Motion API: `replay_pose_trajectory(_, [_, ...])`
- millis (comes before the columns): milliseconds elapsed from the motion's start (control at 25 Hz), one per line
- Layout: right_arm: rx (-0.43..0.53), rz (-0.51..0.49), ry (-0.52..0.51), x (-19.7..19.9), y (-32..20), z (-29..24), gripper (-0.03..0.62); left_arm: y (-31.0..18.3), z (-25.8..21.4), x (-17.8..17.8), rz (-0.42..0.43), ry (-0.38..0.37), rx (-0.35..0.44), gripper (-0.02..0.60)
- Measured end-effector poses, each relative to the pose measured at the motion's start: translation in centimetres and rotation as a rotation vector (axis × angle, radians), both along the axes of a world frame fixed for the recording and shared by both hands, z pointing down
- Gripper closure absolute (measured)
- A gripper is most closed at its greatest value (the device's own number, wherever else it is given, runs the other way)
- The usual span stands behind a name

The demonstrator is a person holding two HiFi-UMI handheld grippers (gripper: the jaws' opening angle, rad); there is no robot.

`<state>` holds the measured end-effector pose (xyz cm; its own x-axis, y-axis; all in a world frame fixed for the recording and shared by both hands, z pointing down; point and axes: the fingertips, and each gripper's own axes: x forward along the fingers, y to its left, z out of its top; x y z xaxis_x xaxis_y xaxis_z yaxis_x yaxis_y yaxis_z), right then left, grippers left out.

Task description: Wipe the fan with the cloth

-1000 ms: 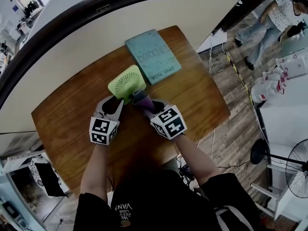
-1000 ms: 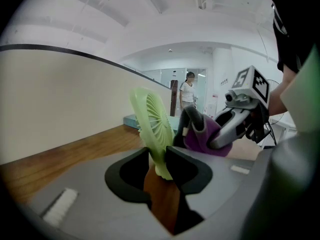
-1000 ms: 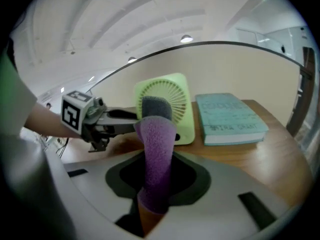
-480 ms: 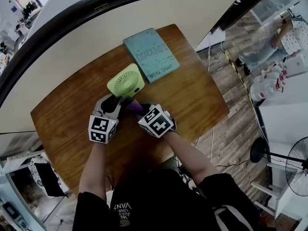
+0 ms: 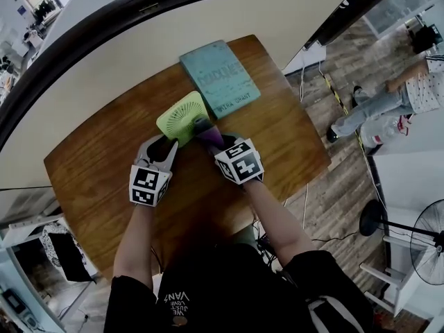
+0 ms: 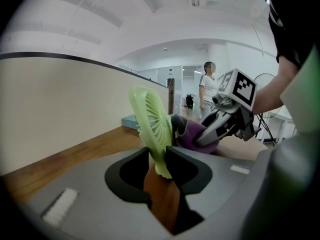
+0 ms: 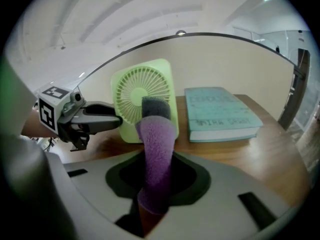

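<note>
green fan [image 5: 182,116] stands on edge near the middle of the table [image 5: 97,179], close to upright, grille facing the person
left gripper [image 5: 171,144] is clamped on the fan's lower near corner, pads pressing both faces
right gripper [image 5: 214,143] is closed on the purple cloth [image 5: 208,134]; the cloth's free end lies against the lower right of the grille

around it:
- teal book [image 5: 220,78] lies flat just behind the fan, toward the far right of the table, close to the fan but can't tell if touching
- cream curved partition [image 5: 208,26] with a dark rim runs along the far table edge
- person [image 5: 388,99] stands on the wood floor well off to the right, clear of the table
- the two grippers sit side by side at the fan's base, tips near each other

per view:
- right gripper view: grille of the fan [image 7: 142,91] square on, cloth [image 7: 157,149] running up between the jaws of the right gripper [image 7: 156,169] and covering the lower centre of the grille; grey backing shows at the cloth's top end; left gripper [image 7: 116,120] comes in from the left at the fan's bottom corner; book [image 7: 220,114] and its spine fully visible
- left gripper view: fan [image 6: 150,124] almost edge-on in the jaws of the left gripper [image 6: 159,156], so the grip itself shows here only; cloth [image 6: 192,134] bunched against the fan's right face with the right gripper [image 6: 207,134] behind it; fan hides all but a sliver of the book [image 6: 127,121]
- head view: layout only, jaw contact too small to read
</note>
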<state>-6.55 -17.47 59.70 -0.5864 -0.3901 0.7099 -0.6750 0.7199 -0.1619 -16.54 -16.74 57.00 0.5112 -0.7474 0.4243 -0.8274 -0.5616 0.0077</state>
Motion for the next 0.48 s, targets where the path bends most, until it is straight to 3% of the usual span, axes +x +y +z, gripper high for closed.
replay_pose_trajectory(240, [0.021,0.120,0.024,3.5,-2.2,-0.2,0.491,0.2,-0.4,0.2,0.013,-0.030,0.018,0.468])
replay_pose_trajectory(480, [0.033,0.133,0.013,3.9,-2.2,-0.7,0.491,0.6,0.2,0.4,0.023,-0.035,0.015,0.468])
